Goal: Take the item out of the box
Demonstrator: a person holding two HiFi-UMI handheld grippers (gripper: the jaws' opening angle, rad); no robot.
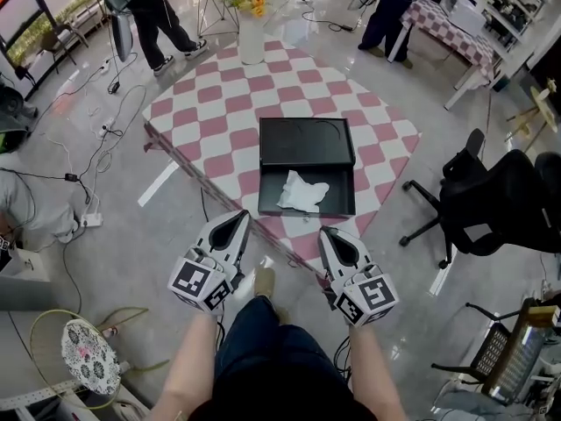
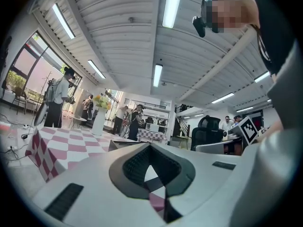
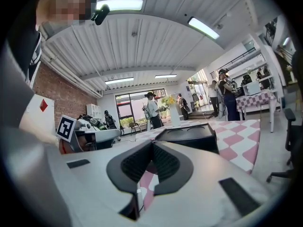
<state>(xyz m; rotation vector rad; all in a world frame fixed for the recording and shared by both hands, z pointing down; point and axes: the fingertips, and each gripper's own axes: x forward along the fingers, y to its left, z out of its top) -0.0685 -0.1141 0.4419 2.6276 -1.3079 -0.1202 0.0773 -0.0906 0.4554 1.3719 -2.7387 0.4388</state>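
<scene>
- Grey glossy floor [image 1: 131,226] is seen all round, with cables [image 1: 96,139] at the left, a pink-and-white checked table [image 1: 219,112] in the middle and a black chair [image 1: 500,204] at the right
- A white crumpled item [image 1: 303,193] is laid with its slightly longer side running left to right
- A black box [image 1: 307,143] is set open mid-table, lid folded back; the item is held in its near half
- Left gripper [image 1: 238,222] and right gripper [image 1: 329,233] are kept with jaws together, nothing between them, by the table's near edge, apart from the box

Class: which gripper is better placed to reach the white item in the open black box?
Probably right. The right gripper sits nearer the white item, pointing almost straight at it; the left gripper is off to the side. Both are shut.
</scene>
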